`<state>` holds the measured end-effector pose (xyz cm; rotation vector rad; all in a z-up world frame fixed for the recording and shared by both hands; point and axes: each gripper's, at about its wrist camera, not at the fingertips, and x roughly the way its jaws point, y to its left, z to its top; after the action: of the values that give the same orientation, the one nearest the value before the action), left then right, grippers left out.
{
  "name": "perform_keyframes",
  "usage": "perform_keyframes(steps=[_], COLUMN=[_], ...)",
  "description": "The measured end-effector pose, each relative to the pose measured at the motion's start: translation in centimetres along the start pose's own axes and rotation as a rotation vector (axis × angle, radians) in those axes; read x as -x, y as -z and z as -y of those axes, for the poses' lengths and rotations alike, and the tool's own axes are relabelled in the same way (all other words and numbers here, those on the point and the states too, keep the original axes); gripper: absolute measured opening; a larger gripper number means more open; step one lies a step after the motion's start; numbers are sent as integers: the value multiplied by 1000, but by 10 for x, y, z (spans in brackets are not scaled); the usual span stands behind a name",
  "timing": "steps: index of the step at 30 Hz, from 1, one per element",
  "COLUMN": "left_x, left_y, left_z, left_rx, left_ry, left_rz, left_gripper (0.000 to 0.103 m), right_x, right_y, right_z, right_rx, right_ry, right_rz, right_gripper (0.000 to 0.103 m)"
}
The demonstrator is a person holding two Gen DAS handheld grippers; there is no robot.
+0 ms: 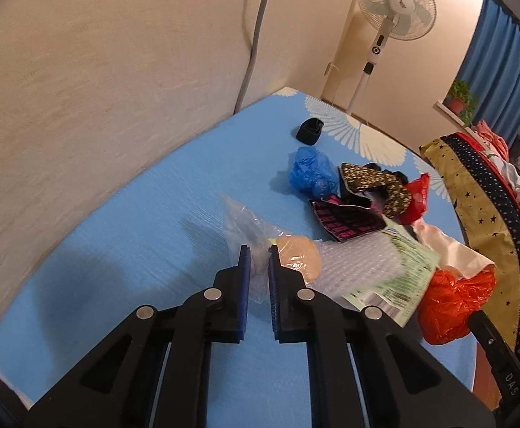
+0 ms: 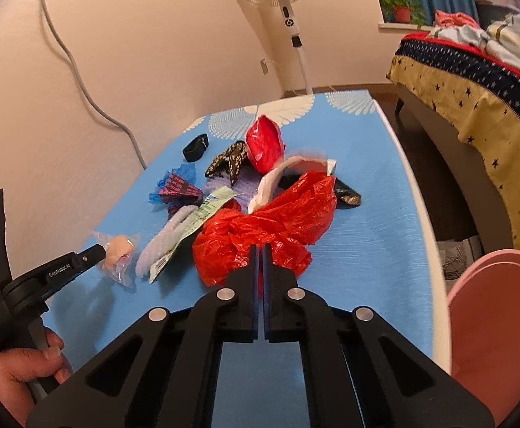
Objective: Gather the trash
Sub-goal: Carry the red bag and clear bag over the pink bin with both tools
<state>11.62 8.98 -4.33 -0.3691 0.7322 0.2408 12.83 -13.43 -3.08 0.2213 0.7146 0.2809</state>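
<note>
Right gripper (image 2: 262,249) jaws pinch crumpled orange-red bag (image 2: 277,221); left gripper (image 1: 258,249) jaws grip clear bag (image 1: 256,235).

Trash I see scattered mid-tabletop: crumpled orange-red plastic bag (image 2: 260,228) nearest, clear bag holding a tan pad (image 1: 297,255) beside bubble wrap (image 1: 352,264), green-printed wrapper (image 1: 398,278), blue crumpled bag (image 1: 311,173), dark patterned wrappers (image 1: 345,221), red bag (image 2: 264,144) farther back.

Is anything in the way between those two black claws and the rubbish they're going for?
Nothing visible is. The right gripper is shut on the crumpled orange-red plastic bag, and the left gripper has closed on the clear bag holding a tan round thing.
</note>
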Motion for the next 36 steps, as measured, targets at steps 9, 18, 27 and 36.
perform_keyframes(steps=[9,18,27,36], left_x=[39,70,88,97], left_y=[9,17,34,67], left_z=[6,19,48,102], left_rx=[-43,-105,-188,-304], left_ry=[46,118,203,339], left_rz=[46,90,106,80], left_gripper=[10,9,9,9], right_x=[47,92,148,192], right_y=[5,1,-3,-1], right_z=[-5,5,28,69], right_rx=[40,40,22,-47], right_ry=[41,106,196,329], right_rz=[52,107,179,184], right_gripper=[1,1,1,1])
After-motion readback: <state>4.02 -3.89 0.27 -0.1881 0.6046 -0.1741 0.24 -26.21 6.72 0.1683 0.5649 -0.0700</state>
